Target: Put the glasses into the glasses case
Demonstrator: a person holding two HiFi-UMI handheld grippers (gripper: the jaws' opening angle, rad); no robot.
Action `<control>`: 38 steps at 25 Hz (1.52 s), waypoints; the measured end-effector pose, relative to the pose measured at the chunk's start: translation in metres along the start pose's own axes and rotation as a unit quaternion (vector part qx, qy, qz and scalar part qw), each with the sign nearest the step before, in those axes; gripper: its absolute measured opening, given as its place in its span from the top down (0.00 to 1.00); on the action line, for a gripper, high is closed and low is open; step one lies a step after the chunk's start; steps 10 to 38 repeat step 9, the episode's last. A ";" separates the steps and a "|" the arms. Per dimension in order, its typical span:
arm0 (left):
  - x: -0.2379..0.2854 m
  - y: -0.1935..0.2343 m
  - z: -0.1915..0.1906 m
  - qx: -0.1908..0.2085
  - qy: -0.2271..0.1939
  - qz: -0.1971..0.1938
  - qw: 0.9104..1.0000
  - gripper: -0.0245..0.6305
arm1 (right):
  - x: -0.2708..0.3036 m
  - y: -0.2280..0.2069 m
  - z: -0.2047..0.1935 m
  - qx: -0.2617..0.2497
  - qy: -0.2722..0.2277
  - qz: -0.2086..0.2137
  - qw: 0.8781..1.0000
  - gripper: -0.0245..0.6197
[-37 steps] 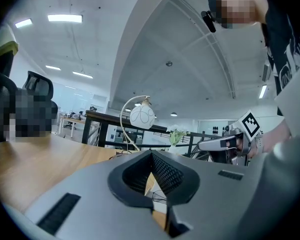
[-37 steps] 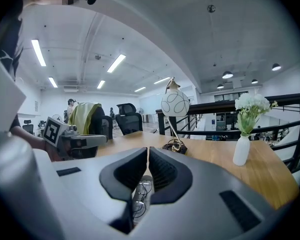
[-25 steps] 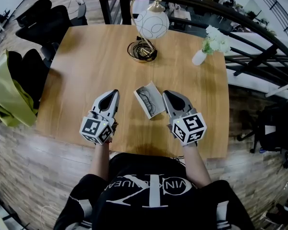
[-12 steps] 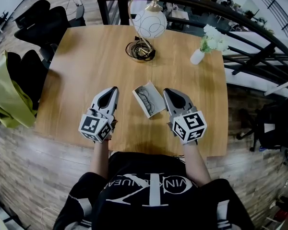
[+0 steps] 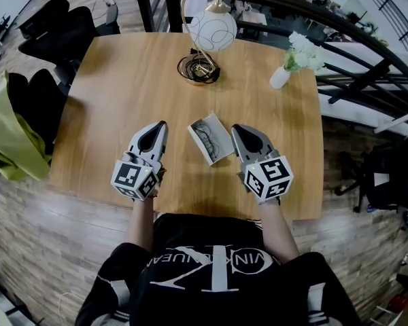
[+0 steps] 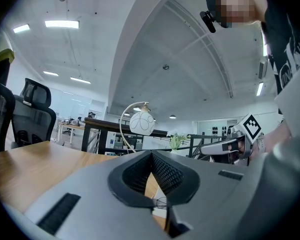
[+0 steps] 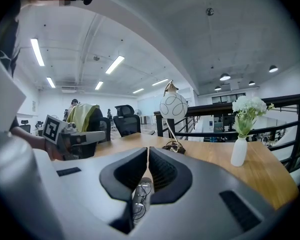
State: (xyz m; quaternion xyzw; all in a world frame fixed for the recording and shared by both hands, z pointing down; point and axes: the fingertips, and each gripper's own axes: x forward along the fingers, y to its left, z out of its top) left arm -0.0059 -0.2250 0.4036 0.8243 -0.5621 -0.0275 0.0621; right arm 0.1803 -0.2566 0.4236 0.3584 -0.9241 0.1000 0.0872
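Left gripper (image 5: 162,126): jaws together, nothing between them, tips just over the table (image 5: 115,80), pointing away from the person. Right gripper (image 5: 235,129): jaws likewise pressed together, empty, tilted slightly down at the tabletop. In the left gripper view the pads meet at the tip (image 6: 151,154); in the right gripper view they meet the same way (image 7: 148,149). Between the two grippers, touching neither, the case (image 5: 221,153) lies open on the wood, turned at a slant to the table edge. The glasses (image 5: 207,136) rest inside it on the pale lining, dark frame and folded arms showing; the right gripper view catches them low behind its jaws (image 7: 138,198). Farther out, at the table's far side, stands a lamp (image 5: 215,30) with a round white shade and a coiled cord at its base. To its right is a white vase (image 5: 281,80) of pale flowers. Off the table's left edge are black chairs (image 5: 54,26), and a green jacket (image 5: 7,138) is draped over one.
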 end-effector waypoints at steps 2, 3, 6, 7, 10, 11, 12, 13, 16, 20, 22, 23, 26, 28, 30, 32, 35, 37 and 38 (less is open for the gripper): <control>0.000 0.001 0.000 0.000 0.001 0.001 1.000 0.94 | 0.001 0.001 -0.001 0.000 0.001 0.001 1.000 0.91; -0.001 0.001 -0.001 0.000 0.001 0.001 1.000 0.94 | 0.002 0.001 -0.001 -0.001 0.001 0.001 1.000 0.91; -0.002 0.003 -0.003 0.001 0.002 0.003 1.000 0.94 | 0.003 0.002 -0.002 0.001 0.002 0.002 1.000 0.91; -0.003 0.004 -0.004 0.000 0.003 0.003 1.000 0.94 | 0.003 0.002 -0.003 0.002 0.002 0.002 1.000 0.91; -0.004 0.004 -0.005 -0.001 0.003 0.004 1.000 0.94 | 0.003 0.002 -0.005 0.004 0.002 0.002 1.000 0.91; -0.004 0.004 -0.005 -0.001 0.003 0.004 1.000 0.94 | 0.003 0.002 -0.005 0.004 0.002 0.002 1.000 0.91; -0.004 0.004 -0.005 -0.001 0.003 0.004 1.000 0.94 | 0.003 0.002 -0.005 0.004 0.002 0.002 1.000 0.91; -0.004 0.004 -0.005 -0.001 0.003 0.004 1.000 0.94 | 0.003 0.002 -0.005 0.004 0.002 0.002 1.000 0.91; -0.004 0.004 -0.005 -0.001 0.003 0.004 1.000 0.94 | 0.003 0.002 -0.005 0.004 0.002 0.002 1.000 0.91; -0.004 0.004 -0.005 -0.001 0.003 0.004 1.000 0.94 | 0.003 0.002 -0.005 0.004 0.002 0.002 1.000 0.91; -0.004 0.004 -0.005 -0.001 0.003 0.004 1.000 0.94 | 0.003 0.002 -0.005 0.004 0.002 0.002 1.000 0.91; -0.004 0.004 -0.005 -0.001 0.003 0.004 1.000 0.94 | 0.003 0.002 -0.005 0.004 0.002 0.002 1.000 0.91; -0.004 0.004 -0.005 -0.001 0.003 0.004 1.000 0.94 | 0.003 0.002 -0.005 0.004 0.002 0.002 1.000 0.91; -0.004 0.004 -0.005 -0.001 0.003 0.004 1.000 0.94 | 0.003 0.002 -0.005 0.004 0.002 0.002 1.000 0.91; -0.004 0.004 -0.005 -0.001 0.003 0.004 1.000 0.94 | 0.003 0.002 -0.005 0.004 0.002 0.002 1.000 0.91; -0.004 0.004 -0.005 -0.001 0.003 0.004 1.000 0.94 | 0.003 0.002 -0.005 0.004 0.002 0.002 1.000 0.91; -0.004 0.004 -0.005 -0.001 0.003 0.004 1.000 0.94 | 0.003 0.002 -0.005 0.004 0.002 0.002 1.000 0.91; -0.004 0.004 -0.005 -0.001 0.003 0.004 1.000 0.94 | 0.003 0.002 -0.005 0.004 0.002 0.002 1.000 0.91; -0.004 0.004 -0.005 -0.001 0.003 0.004 1.000 0.94 | 0.003 0.002 -0.005 0.004 0.002 0.002 1.000 0.91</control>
